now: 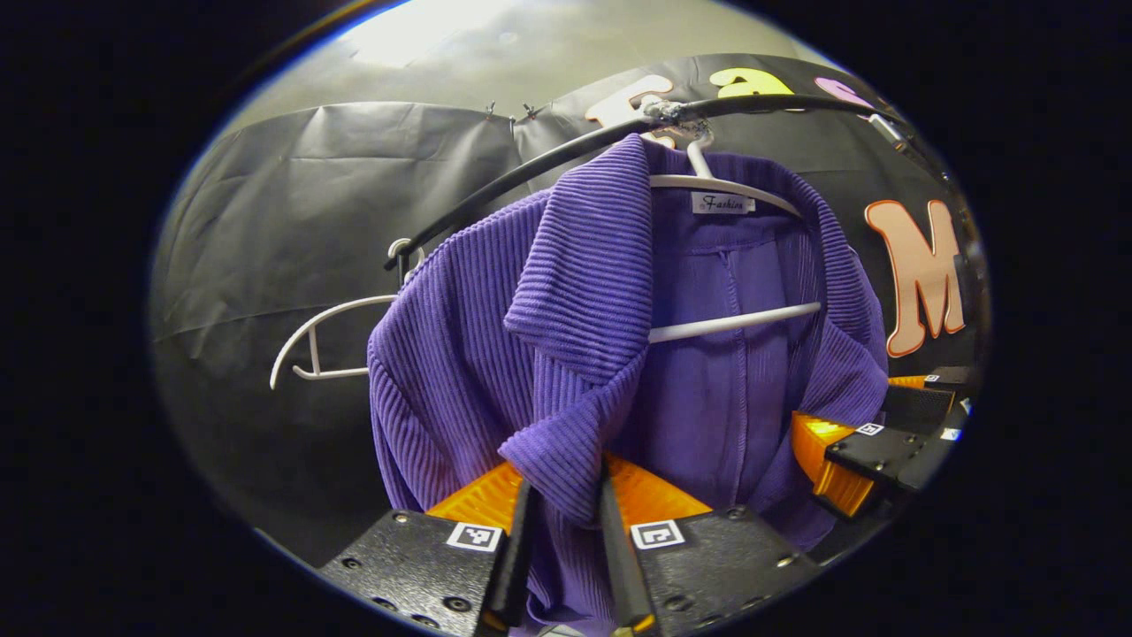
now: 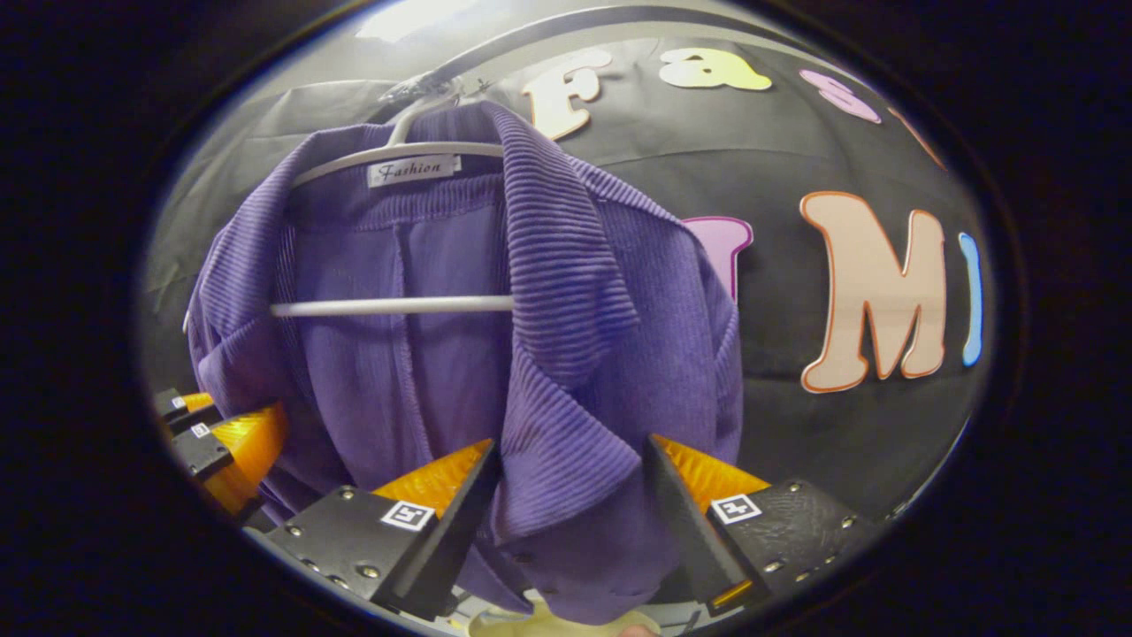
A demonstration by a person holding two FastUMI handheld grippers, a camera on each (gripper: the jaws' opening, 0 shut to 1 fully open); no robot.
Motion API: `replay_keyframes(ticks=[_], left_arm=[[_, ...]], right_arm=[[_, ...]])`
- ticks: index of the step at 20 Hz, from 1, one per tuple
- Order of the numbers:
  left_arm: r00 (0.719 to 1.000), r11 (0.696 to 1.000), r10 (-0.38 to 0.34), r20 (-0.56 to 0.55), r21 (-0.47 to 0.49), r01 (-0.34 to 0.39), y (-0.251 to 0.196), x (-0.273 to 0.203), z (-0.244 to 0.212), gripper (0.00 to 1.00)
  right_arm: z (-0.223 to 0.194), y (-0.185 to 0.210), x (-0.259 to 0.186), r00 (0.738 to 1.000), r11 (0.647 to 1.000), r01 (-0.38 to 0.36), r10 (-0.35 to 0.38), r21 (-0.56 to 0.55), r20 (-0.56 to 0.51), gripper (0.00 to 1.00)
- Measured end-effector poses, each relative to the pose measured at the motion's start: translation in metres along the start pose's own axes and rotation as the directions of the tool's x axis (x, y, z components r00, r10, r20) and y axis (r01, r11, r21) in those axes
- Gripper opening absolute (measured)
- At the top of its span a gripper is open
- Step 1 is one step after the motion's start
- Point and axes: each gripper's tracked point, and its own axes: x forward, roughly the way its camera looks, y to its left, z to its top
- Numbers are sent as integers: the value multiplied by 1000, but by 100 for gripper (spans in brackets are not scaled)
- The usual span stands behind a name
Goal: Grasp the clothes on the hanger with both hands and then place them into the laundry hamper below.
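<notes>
A purple ribbed jacket (image 1: 460,354) hangs open on a white hanger (image 1: 734,320) from a black rail (image 1: 531,172). In the left gripper view my left gripper (image 1: 566,485) is shut on the tip of one lapel, with the fabric pinched between its fingers. The right gripper view shows the same jacket (image 2: 601,292) and hanger bar (image 2: 389,306). There my right gripper (image 2: 572,444) is open, its fingers spread on either side of the other lapel. Each gripper also appears at the edge of the other's view: the right gripper (image 1: 849,460) and the left gripper (image 2: 221,442).
A second, bare white hanger (image 1: 318,341) hangs from the rail end, left of the jacket. The black cloth wall (image 1: 283,221) is close behind. A pale object (image 2: 548,624) peeks out under the jacket's hem; I cannot tell what it is.
</notes>
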Motion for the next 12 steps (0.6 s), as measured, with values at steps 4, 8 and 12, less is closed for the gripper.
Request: replay_keyframes(ticks=[4, 8, 12], left_arm=[[999, 999, -32, -31, 38, 33, 3, -10, 1, 6], [995, 995, -86, -53, 36, 88, 10, -27, 6, 9], [989, 991, -127, -72, -43, 124, 24, -48, 18, 5]], right_arm=[[-1, -11, 14, 998, 997, 70, -70, -24, -2, 98], [-4, -34, 22, 988, 986, 152, -154, -72, -18, 93], [-7, -53, 19, 977, 976, 202, -206, -84, -44, 65]])
